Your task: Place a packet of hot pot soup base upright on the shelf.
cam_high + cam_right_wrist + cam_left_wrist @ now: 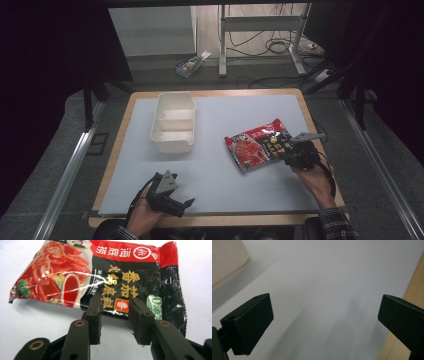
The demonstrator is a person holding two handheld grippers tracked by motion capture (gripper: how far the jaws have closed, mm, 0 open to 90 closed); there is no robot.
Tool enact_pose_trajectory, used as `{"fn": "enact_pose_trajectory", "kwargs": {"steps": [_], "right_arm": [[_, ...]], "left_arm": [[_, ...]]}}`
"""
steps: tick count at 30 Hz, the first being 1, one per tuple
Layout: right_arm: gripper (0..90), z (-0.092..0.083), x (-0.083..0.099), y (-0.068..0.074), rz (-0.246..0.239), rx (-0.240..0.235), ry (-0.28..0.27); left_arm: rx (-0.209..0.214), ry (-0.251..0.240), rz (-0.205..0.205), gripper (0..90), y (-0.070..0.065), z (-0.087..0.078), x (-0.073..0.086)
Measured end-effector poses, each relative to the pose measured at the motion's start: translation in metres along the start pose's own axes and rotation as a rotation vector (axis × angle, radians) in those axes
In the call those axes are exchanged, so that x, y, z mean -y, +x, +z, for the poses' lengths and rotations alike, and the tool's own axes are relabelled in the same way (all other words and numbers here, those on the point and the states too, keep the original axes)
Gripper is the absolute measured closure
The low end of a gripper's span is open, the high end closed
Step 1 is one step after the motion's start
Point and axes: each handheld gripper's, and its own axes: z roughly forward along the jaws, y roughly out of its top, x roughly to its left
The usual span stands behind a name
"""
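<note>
Clearly the right tongs point(113, 312) are clamped on the near edge of the red sauce packet point(258, 144), which lies at the right of the counter point(215, 170). Such a shallow bite on slick foil could slip when lifted. The left tongs point(324, 322) stand apart over the pale mat near the white tub point(173, 121); cables litter the floor beyond.

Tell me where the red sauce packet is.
High view: the red sauce packet lies right of the white bin, its near edge between the right gripper jaws.
</note>
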Motion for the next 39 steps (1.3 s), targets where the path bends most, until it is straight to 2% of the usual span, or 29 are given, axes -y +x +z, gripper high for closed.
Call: {"fn": "enact_pose_trajectory", "kwargs": {"steps": [3,4,6,11,14,21,22,25,26,30,39], "right_arm": [[68.0,0.004,-0.003,-0.003,0.003,0.002,0.003],[73.1,0.008,-0.005,-0.006,-0.007,0.014,0.016],[77.4,0.011,-0.007,-0.009,-0.006,0.018,0.025],[88.6,0.016,-0.016,-0.016,-0.004,0.049,0.014],[88.9,0.020,-0.023,-0.019,-0.004,0.064,0.005],[88.9,0.034,-0.036,-0.032,0.006,0.099,0.010],[88.9,0.039,-0.041,-0.040,0.021,0.116,0.009],[88.9,0.042,-0.044,-0.046,0.043,0.119,0.004],[88.9,0.047,-0.047,-0.053,0.062,0.132,0.004],[88.9,0.058,-0.053,-0.062,0.074,0.151,0.017],[88.9,0.081,-0.057,-0.061,0.039,0.165,0.074]], "left_arm": [[-0.001,0.004,0.000,0.0,0.000,0.001,0.000],[-0.004,0.007,0.005,0.0,-0.001,0.001,0.000],[-0.005,0.010,0.007,0.0,-0.001,0.001,0.000],[-0.009,0.015,0.010,0.0,-0.001,0.002,0.000],[-0.021,0.032,0.013,0.0,-0.001,0.003,0.001],[-0.026,0.024,0.010,0.0,0.000,0.002,0.001],[-0.026,0.022,0.009,0.0,0.000,0.002,0.001],[-0.028,0.015,0.009,0.0,0.000,0.001,0.001],[-0.031,0.014,0.008,0.0,0.000,0.001,0.001],[-0.033,0.010,0.007,0.1,0.000,0.001,0.001],[-0.035,0.014,0.009,0.1,0.000,0.001,0.001]]}}
